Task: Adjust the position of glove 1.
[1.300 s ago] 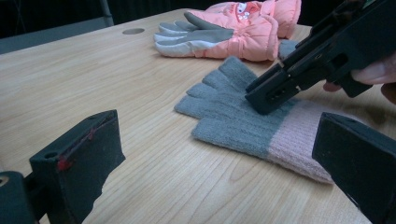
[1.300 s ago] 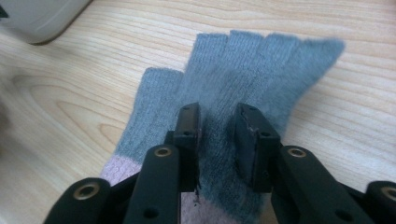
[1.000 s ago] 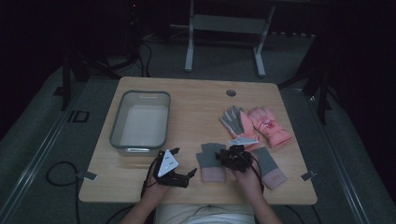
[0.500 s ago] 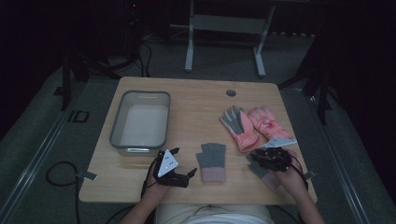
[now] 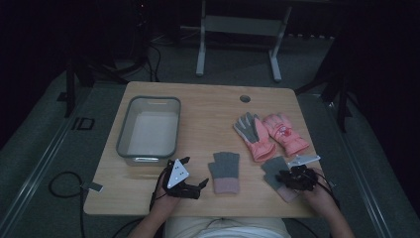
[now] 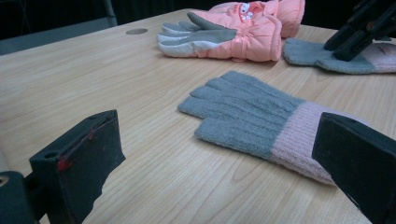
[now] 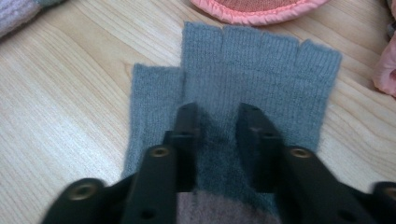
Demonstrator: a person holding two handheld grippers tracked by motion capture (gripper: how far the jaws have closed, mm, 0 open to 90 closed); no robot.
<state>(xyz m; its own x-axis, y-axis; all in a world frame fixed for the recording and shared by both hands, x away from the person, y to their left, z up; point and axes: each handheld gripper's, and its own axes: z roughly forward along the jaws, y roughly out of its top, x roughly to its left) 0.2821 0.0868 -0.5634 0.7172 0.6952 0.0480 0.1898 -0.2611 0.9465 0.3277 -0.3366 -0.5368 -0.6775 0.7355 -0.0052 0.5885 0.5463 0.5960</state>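
Note:
Two grey knit gloves with pink cuffs lie flat near the table's front edge. My left gripper rests open just left of the middle grey glove, jaws wide and nothing between them. My right gripper points down on the palm of the right grey glove. Its jaws have just been closing and stand a narrow gap apart, tips on the knit with flat fabric between them. The right gripper also appears far off in the left gripper view.
Two pink padded gloves lie side by side behind the grey ones. A clear plastic bin stands at the table's left. A round cable hole sits near the far edge. Bare wood lies mid-table.
My right gripper has moved rightward from over the middle grey glove to the right grey glove and come down onto it. The left gripper has stayed in place.

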